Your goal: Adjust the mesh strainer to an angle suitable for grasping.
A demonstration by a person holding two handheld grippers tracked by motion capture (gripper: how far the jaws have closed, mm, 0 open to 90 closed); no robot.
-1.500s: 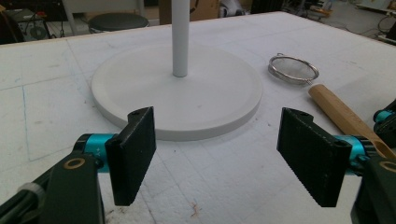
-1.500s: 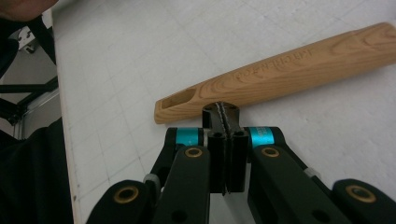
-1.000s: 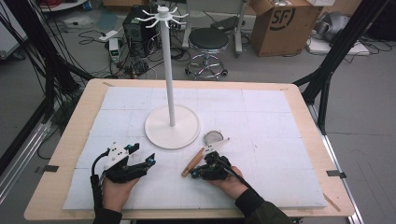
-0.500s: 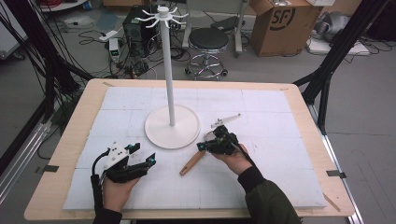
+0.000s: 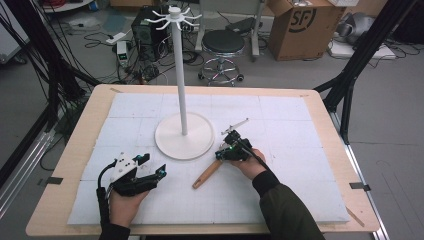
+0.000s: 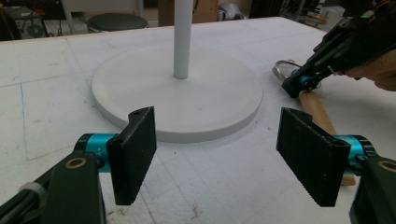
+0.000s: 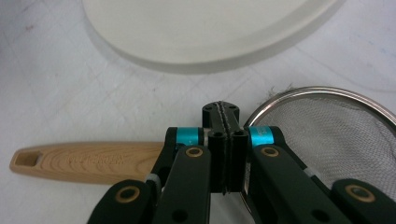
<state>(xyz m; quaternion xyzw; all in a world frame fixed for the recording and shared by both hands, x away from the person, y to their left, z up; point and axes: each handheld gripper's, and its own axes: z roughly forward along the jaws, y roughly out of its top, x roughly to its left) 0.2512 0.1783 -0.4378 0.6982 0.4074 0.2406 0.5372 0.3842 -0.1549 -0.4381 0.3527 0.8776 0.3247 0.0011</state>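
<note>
The strainer, a round wire-mesh bowl with a metal rim and a pale wooden handle, is in the grip of the right claw, whose two black jaws are pressed together at the point where handle meets rim; the thin neck they pinch is hidden between the pads. In the right gripper view the handle runs off to the left, with a slot at its far end, and the mesh bowl spreads to the right. From the high view the strainer sits tilted, the handle end low on the white mat and the rim end raised beyond the right claw, just to the right of the stand's round white base. The stand's white pole rises upright from that base to a crown of short hooks. The left claw rests low on the mat well apart from the strainer, on the near left of the worktop; in the left gripper view its jaws stand wide apart with nothing between them, facing the base, with the right claw and handle beyond to the right.
</note>
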